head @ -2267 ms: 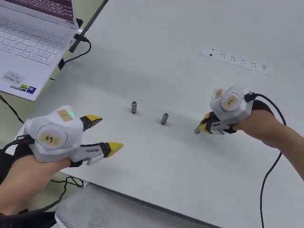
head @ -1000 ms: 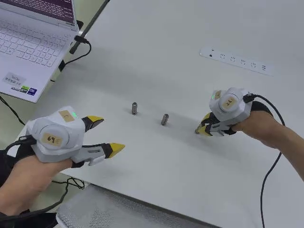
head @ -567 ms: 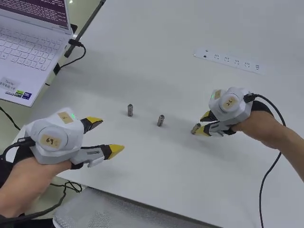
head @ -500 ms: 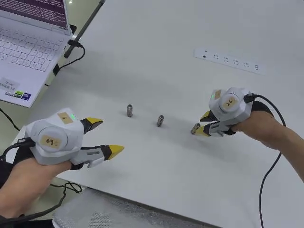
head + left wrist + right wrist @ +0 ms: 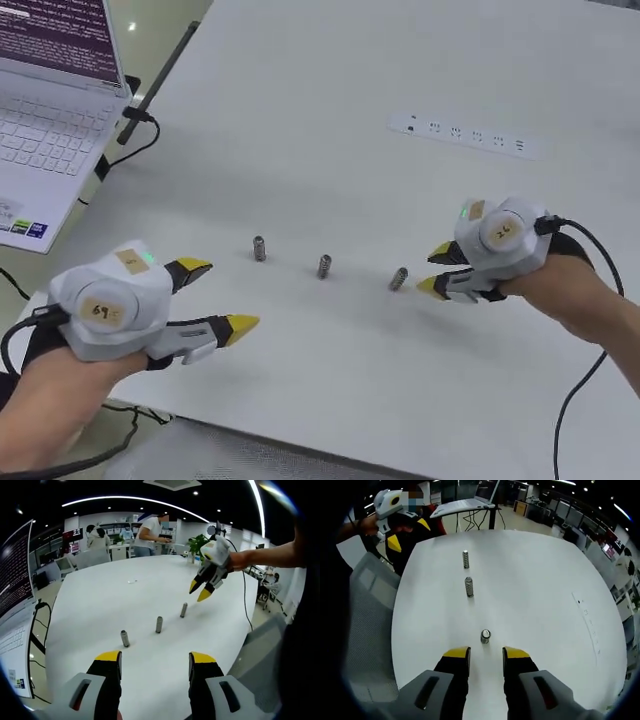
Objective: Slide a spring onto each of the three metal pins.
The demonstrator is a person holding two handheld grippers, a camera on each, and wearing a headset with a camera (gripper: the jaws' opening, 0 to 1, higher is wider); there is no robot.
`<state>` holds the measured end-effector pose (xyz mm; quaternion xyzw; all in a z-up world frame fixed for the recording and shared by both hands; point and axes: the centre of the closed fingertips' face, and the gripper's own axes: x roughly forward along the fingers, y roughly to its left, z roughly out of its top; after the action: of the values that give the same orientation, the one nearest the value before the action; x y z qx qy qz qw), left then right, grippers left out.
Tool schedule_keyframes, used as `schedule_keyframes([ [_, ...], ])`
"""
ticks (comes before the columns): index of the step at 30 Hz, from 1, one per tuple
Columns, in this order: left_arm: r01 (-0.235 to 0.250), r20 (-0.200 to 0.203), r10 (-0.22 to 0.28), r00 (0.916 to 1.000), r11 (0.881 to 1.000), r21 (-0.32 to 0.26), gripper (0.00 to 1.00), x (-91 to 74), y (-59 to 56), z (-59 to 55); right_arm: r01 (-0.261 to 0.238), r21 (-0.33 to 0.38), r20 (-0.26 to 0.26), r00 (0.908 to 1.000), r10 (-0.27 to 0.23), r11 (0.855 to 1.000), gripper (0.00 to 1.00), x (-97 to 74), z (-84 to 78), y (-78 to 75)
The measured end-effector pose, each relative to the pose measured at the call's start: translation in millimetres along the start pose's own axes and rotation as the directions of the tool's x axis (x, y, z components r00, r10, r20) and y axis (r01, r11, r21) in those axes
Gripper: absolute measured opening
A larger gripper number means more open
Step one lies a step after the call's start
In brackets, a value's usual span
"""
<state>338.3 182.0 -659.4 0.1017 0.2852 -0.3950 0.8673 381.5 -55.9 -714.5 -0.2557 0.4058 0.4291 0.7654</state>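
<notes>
White table (image 5: 535, 590): spring (image 5: 485, 636) stands just beyond right gripper's (image 5: 486, 655) slightly parted fingers (image 5: 457, 656) (left gripper's (image 5: 155, 660) wide).

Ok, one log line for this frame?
pins: three upright in row, all sprung | left gripper: open, empty | right gripper: open, empty, just short of end pin

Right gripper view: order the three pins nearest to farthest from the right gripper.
1. Near pin, just ahead of the right gripper tips.
2. Middle pin, farther along the row.
3. Far pin, toward the left gripper.
</notes>
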Motion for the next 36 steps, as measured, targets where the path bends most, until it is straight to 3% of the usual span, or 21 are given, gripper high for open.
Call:
schedule_keyframes([
  [7,0.011,0.003,-0.011,0.9999,1.0,0.009,0.49,4.6,-3.0,4.7,0.036,0.075,0.062,0.9973,-0.04,0.997,0.26,-19.7,-0.2,3.9],
  [13,0.016,0.01,-0.016,0.9998,1.0,0.014,0.49,7.6,-5.9,9.8,0.069,0.185,0.165,0.9812,-0.101,0.98,0.27,-38.8,8.0,4.2],
  [19,0.014,0.014,-0.014,0.9998,1.0,0.013,0.49,7.9,-6.1,12.4,0.093,0.261,0.224,0.9625,-0.154,0.961,0.32,-55.3,10.0,6.0],
  [36,-0.011,0.04,0.011,0.9991,1.0,0.003,0.5,2.4,1.4,19.1,0.14,0.403,0.283,0.9206,-0.269,0.904,0.42,-87.0,-2.8,24.7],
])
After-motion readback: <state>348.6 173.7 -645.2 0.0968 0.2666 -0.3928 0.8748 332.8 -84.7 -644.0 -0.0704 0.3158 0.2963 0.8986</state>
